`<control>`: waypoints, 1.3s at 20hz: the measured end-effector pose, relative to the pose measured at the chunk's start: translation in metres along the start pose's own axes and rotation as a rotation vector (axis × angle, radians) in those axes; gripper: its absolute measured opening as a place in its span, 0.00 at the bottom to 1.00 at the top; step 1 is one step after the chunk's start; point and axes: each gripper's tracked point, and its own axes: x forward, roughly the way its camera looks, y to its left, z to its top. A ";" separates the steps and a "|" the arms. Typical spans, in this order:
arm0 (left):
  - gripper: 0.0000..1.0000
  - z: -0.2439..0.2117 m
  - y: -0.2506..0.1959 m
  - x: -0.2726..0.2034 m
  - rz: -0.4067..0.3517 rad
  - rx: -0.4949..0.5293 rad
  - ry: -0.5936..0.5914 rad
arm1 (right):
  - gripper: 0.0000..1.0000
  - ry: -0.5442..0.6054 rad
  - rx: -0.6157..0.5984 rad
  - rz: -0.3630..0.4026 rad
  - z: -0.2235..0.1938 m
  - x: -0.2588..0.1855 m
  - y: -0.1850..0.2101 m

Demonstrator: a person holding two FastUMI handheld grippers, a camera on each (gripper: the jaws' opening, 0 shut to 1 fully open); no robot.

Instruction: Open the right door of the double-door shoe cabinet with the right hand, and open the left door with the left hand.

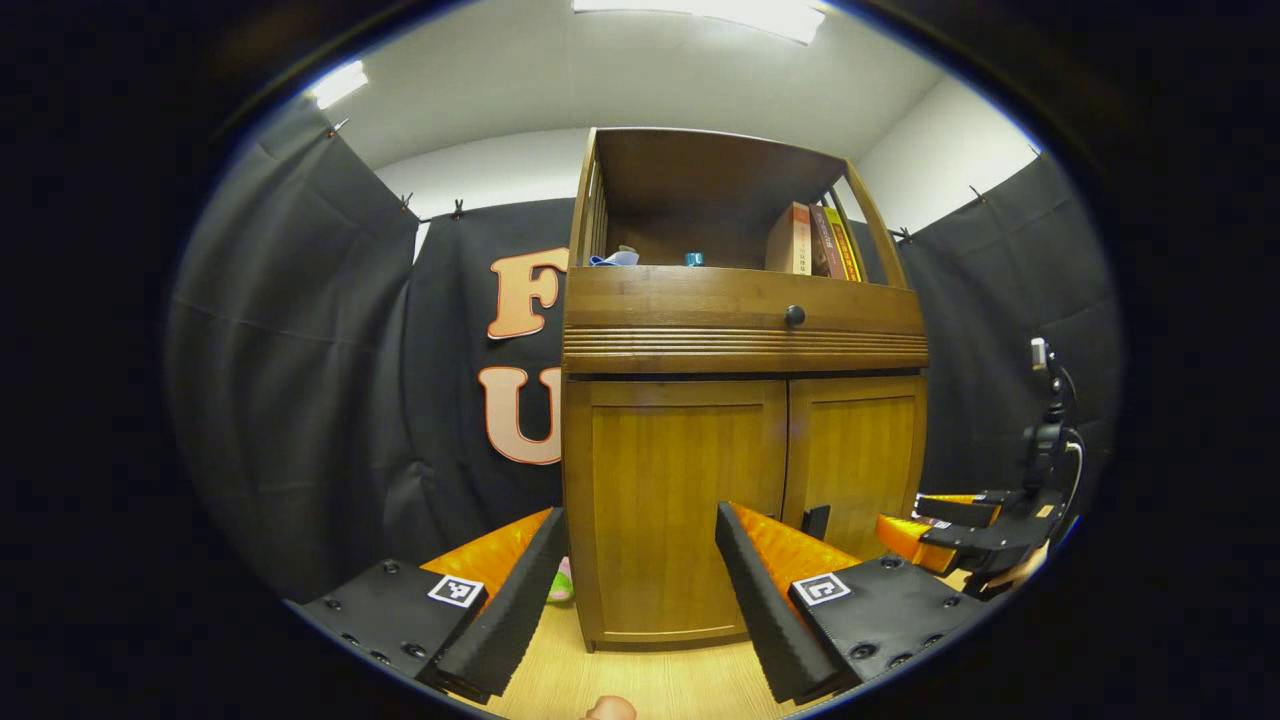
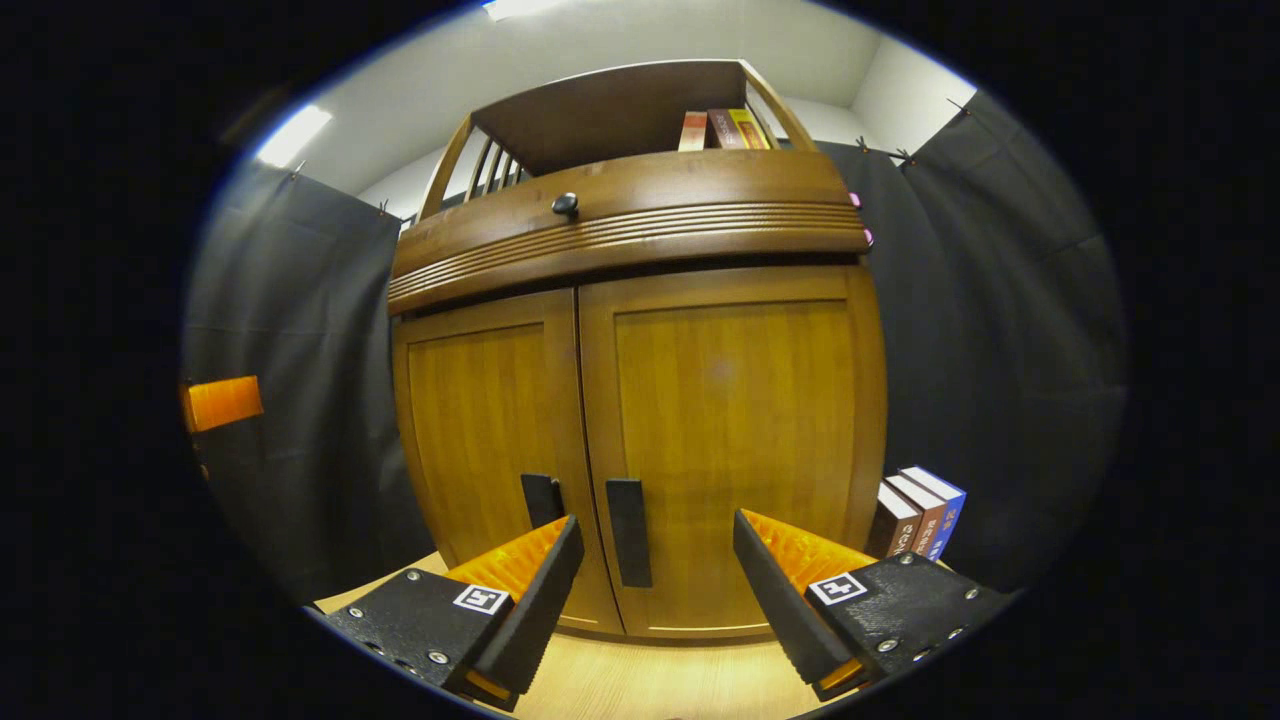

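In the left gripper view, the left gripper (image 1: 635, 590) sits at 6 o'clock with its two fingers spread wide and nothing between them; it is released, short of the shoe cabinet (image 1: 740, 400) that fills the centre. At 7 o'clock, between the left finger and the cabinet's corner, a small green and pink thing (image 1: 561, 583) lies on the wooden floor (image 1: 650, 680); what it is cannot be told. The left door (image 1: 675, 500) stands shut straight ahead, the right door (image 1: 855, 470) shut beside it at 3 o'clock, with a dark handle (image 1: 816, 520) just above the right finger. Up at 12 o'clock the open shelf holds a few books (image 1: 815, 242) and small objects. At 4 o'clock the right gripper (image 1: 945, 535) points toward the right door.

In the right gripper view, the right gripper (image 2: 655, 600) is at 6 o'clock, fingers likewise spread and holding nothing. Both doors are closed; the right door's handle (image 2: 629, 532) hangs between the fingers at 6 o'clock, untouched, and the left door's handle (image 2: 541, 498) is just above the left finger. At 4 o'clock, several books (image 2: 920, 512) stand on the floor beside the cabinet.
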 end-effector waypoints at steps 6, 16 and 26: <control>0.95 -0.002 0.017 0.002 0.027 0.012 -0.002 | 0.94 0.011 0.040 -0.010 -0.024 0.042 0.006; 0.95 -0.006 0.028 -0.003 0.037 0.025 -0.007 | 0.90 0.037 0.037 0.001 -0.052 0.072 0.012; 0.97 -0.014 0.028 -0.007 0.014 0.008 0.003 | 0.61 0.082 0.045 -0.029 -0.065 0.084 0.008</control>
